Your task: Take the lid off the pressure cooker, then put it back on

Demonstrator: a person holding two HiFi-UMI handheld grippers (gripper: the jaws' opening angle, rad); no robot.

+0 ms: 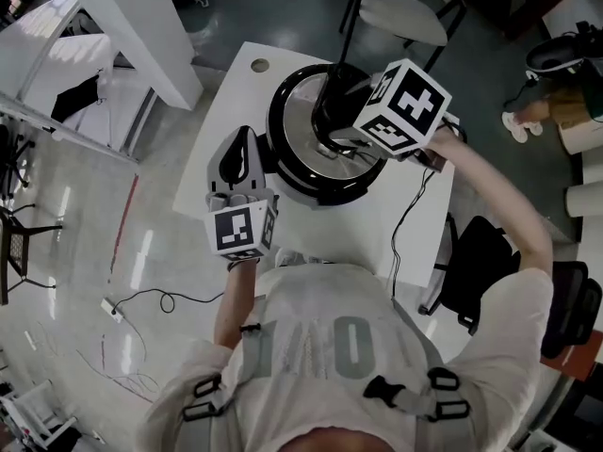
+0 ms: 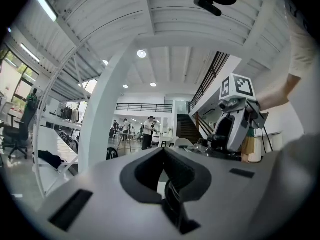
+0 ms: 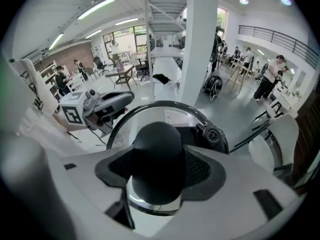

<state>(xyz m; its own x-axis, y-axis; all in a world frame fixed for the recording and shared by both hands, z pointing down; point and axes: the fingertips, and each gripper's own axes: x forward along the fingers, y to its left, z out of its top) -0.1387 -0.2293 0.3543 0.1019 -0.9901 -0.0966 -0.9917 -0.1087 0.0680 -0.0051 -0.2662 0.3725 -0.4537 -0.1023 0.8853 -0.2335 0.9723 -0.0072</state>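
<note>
The pressure cooker, black and round, stands on a white table. My right gripper comes down from above and is shut on the black knob of the lid, a steel disc with a dark rim. In the right gripper view the knob fills the space between the pads and the lid's rim arcs behind it. My left gripper hovers just left of the cooker, pointing level, its fingertips together with nothing in them. The left gripper view shows the right gripper on the lid.
A round hole marks the table's far corner. A black cable runs off the table's right side. A chair stands beyond the table, and a white pillar at the left. People stand far off in the hall.
</note>
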